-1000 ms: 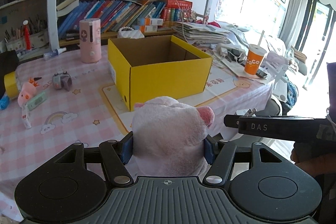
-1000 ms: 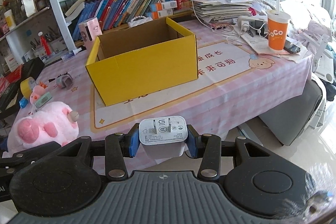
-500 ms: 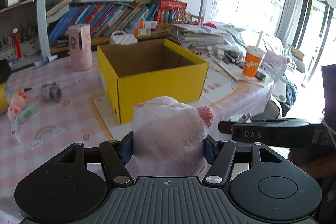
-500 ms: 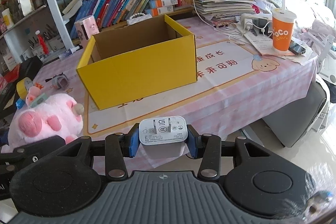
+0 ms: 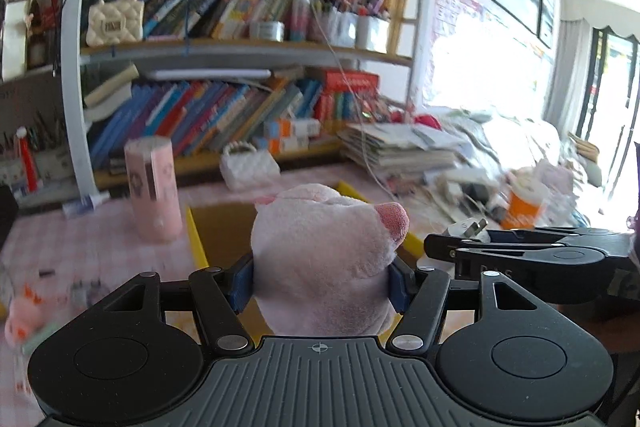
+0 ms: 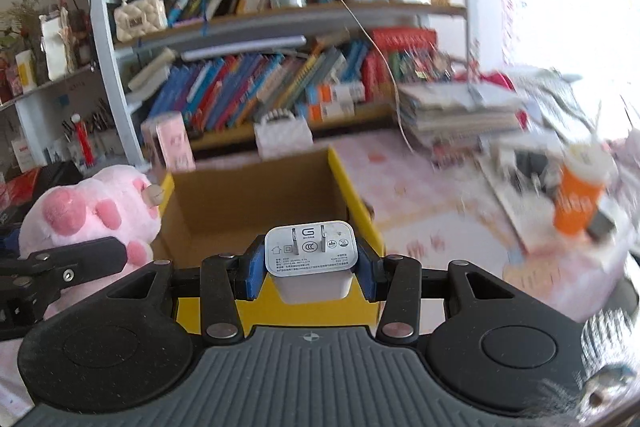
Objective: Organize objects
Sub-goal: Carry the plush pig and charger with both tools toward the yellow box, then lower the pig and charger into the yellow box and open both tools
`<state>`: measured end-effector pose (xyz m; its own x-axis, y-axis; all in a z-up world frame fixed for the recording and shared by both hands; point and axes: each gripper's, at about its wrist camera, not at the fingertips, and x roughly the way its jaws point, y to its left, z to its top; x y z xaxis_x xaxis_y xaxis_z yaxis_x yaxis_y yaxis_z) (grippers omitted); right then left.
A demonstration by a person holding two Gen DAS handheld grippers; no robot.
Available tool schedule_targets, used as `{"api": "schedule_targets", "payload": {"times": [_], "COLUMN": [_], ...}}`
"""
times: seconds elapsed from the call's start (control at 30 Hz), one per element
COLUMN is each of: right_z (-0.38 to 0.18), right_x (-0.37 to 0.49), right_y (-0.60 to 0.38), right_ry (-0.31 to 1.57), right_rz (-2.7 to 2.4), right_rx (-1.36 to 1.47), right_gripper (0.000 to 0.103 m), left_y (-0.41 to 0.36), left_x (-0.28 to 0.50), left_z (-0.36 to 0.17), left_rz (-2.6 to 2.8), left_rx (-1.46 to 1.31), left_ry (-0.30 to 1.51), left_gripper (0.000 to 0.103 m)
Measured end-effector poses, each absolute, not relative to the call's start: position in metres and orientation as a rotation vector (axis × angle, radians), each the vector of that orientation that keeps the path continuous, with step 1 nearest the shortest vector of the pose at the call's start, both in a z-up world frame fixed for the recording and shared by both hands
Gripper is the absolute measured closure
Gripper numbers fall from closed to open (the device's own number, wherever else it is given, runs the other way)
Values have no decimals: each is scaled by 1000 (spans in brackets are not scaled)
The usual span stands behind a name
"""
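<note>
The left black plastic two-finger gripper (image 5: 322, 281) has a grey ribbed base with a small crosshair mark. Two round black discs sit at its sides. Its black arms carry shiny silver screws, and its finger pads (image 5: 242, 281) are blue. The right black plastic two-finger gripper (image 6: 311, 269) looks the same, with blue pads (image 6: 253, 273) and silver screws too.

My left gripper (image 5: 321, 281) is clamped on the plush (image 5: 324, 259), my right gripper (image 6: 311, 269) clamped on the charger (image 6: 311, 253). Both side by side, pitched slightly down, raised.
</note>
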<state>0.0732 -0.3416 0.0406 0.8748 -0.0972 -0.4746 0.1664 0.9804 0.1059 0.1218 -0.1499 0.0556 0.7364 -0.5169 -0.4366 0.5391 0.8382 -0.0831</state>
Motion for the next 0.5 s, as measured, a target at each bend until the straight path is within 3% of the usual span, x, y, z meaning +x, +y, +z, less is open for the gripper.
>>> {"api": "schedule_targets", "payload": {"times": [0.5], "right_z": [30], "right_x": [201], "right_y": [-374], "right_ry": [525], "right_rz": [32], "right_rx": [15], "right_gripper": [61], "left_y": [-217], "left_x": [195], "left_z": [16], "left_rz": [-414], "left_rx": [223], "left_ry": [591], "left_gripper": [39]}}
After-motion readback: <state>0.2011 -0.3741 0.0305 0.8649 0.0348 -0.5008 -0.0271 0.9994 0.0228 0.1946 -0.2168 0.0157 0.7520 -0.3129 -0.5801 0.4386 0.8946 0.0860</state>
